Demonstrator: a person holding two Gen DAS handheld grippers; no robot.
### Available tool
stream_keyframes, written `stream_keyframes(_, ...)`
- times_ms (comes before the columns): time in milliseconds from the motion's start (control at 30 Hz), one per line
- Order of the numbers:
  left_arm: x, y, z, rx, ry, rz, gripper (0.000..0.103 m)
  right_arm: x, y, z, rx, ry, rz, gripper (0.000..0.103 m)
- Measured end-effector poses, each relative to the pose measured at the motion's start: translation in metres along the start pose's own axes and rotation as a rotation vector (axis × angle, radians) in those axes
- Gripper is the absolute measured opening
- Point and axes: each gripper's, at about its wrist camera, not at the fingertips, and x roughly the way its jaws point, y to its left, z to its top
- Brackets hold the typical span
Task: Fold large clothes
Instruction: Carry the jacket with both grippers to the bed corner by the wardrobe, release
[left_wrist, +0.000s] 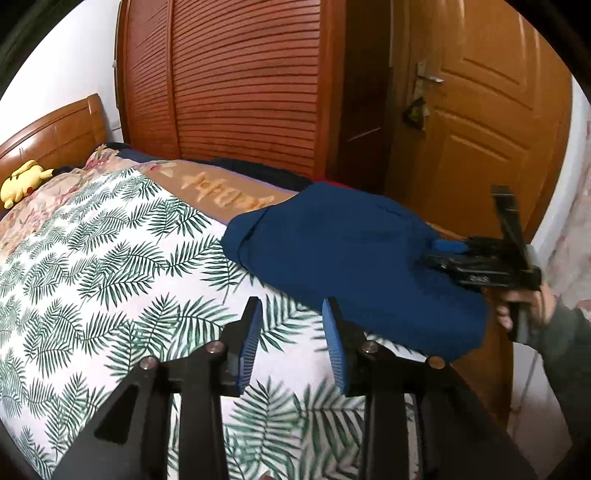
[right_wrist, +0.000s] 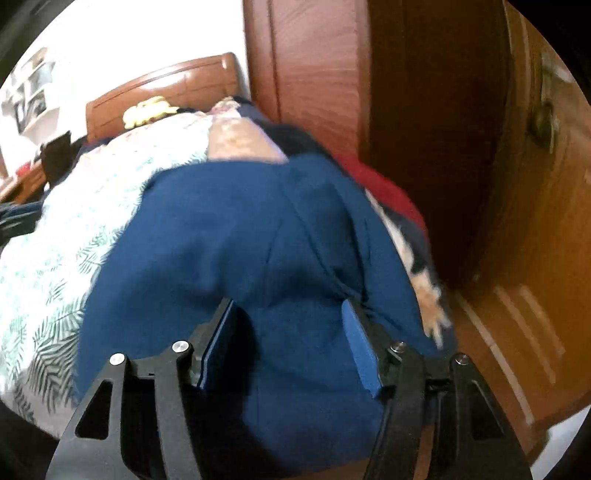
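Left tool (left_wrist: 293, 345) open; blue garment (left_wrist: 354, 266) long axis toward door (left_wrist: 491, 110).

This is a bedroom in a home: a bed with a wooden headboard (left_wrist: 55, 129) at the left, a leaf-print quilt (left_wrist: 110, 277), a yellow plush toy (left_wrist: 24, 181), a slatted wardrobe (left_wrist: 229, 81) and a wooden door (left_wrist: 480, 110) at the upper right.
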Motion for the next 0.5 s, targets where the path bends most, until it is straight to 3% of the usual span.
stream_keyframes(233,-0.022,-0.010,-0.013,0.004,-0.026,0.001,0.036,-0.029,0.025,0.001,-0.058,-0.022,-0.126,0.061)
stream_keyframes(400,-0.035,-0.017,-0.024,0.001,-0.036,0.006,0.037,-0.062,0.050,-0.016,-0.066,-0.077,-0.047,0.061)
stream_keyframes(500,-0.039,-0.020,-0.029,-0.001,-0.037,0.008,0.037,-0.061,0.063,-0.027,-0.072,-0.058,-0.019,0.061)
